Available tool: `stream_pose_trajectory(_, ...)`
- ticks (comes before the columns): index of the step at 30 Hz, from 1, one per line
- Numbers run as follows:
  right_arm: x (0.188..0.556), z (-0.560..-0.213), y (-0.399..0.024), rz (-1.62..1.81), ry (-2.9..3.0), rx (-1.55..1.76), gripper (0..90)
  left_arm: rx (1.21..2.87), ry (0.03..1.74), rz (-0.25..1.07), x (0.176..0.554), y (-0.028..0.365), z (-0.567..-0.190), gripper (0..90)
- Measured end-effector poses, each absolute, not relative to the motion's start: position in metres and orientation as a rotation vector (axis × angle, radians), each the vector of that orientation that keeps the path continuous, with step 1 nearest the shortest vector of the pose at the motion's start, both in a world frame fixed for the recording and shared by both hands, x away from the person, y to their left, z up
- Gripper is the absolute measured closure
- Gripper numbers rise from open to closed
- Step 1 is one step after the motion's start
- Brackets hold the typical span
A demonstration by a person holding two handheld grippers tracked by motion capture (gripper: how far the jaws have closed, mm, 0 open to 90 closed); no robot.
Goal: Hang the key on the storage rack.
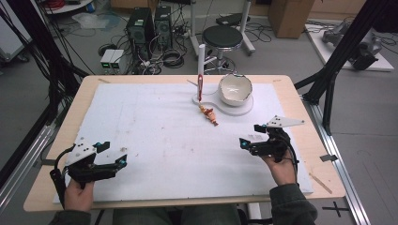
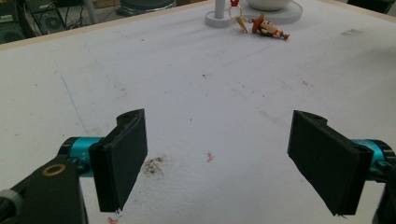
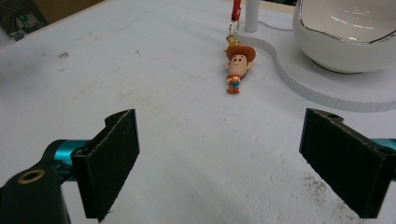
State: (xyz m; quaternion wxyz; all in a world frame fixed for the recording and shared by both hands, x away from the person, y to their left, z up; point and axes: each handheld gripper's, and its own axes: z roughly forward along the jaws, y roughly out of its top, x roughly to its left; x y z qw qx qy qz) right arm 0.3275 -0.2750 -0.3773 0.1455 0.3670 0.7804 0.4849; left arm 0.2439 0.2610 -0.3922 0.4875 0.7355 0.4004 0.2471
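The left gripper (image 1: 112, 154) rests low at the near left of the white mat (image 1: 155, 140), its jaws spread wide with nothing between them; the right gripper (image 1: 251, 136) sits at the near right of the mat, its jaws likewise spread and empty, and it points toward the far middle of the table (image 1: 51, 140).

The small cowboy figure (image 3: 237, 67) lies flat on the mat, face up, near the far edge; a gold clasp (image 3: 230, 41) and a red strap (image 3: 236, 10) lead from its hat toward the thin white post (image 1: 201, 61), which stands upright on a flat white base (image 1: 234, 110); the figure is just beside that base, not on it. A white bowl (image 1: 234, 88) with a wavy rim sits on the wider end of the same base, to the right of the post.

Bare mat lies between each gripper and the figure; nothing stands in the way. The right gripper is nearer the figure than the left, yet both are well apart from it. In the left gripper view a dark smudge (image 2: 153, 164) marks the mat between the jaws.
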Motion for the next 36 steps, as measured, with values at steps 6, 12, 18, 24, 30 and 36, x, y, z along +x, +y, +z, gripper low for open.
stream_pose_trajectory(6,0.323,-0.377,-0.281,1.393,2.235,1.062,11.2,1.796,0.973,0.598,0.243,0.261,-0.393,20.5)
stream_pose_trajectory(12,0.318,-0.381,-0.289,1.391,2.224,1.073,11.2,1.798,0.974,0.594,0.243,0.260,-0.394,20.4)
stream_pose_trajectory(18,0.312,-0.388,-0.295,1.381,2.228,1.090,11.2,1.806,0.972,0.589,0.243,0.260,-0.395,20.5)
stream_pose_trajectory(24,0.307,-0.393,-0.299,1.397,2.223,1.111,11.2,1.815,0.968,0.581,0.244,0.260,-0.396,20.5)
stream_pose_trajectory(30,0.304,-0.396,-0.301,1.399,2.214,1.113,11.2,1.818,0.970,0.569,0.244,0.261,-0.398,20.4)
stream_pose_trajectory(36,0.304,-0.401,-0.302,1.381,2.200,1.115,11.2,1.825,0.981,0.559,0.245,0.260,-0.401,20.5)
